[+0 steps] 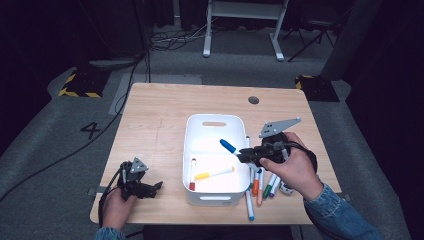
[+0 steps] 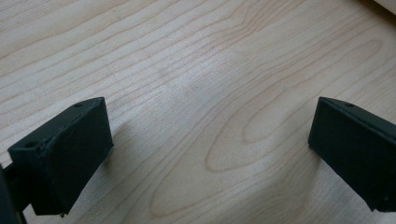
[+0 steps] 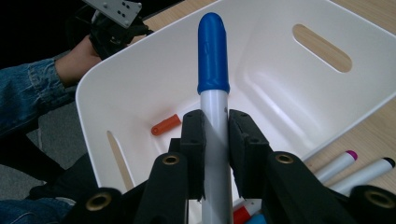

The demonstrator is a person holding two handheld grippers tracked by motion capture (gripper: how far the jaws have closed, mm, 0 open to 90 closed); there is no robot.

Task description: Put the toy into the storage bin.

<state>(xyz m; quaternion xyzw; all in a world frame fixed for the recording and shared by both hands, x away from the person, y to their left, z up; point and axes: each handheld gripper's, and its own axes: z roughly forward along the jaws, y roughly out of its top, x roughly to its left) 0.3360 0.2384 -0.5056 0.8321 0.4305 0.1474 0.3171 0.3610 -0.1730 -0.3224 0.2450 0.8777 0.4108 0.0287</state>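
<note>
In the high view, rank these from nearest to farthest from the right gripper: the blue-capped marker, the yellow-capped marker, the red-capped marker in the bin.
1. blue-capped marker: clamped in the right gripper, pointing over the white bin.
2. yellow-capped marker: on the bin floor, right of middle.
3. red-capped marker: along the bin's left wall.

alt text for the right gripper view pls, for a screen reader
The right gripper is shut on a blue-capped marker, its cap pointing out over the white bin. An orange-capped marker lies in the bin, and more markers lie on the wooden table beside it. The person's other hand, holding the left gripper, is beyond the bin.
</note>
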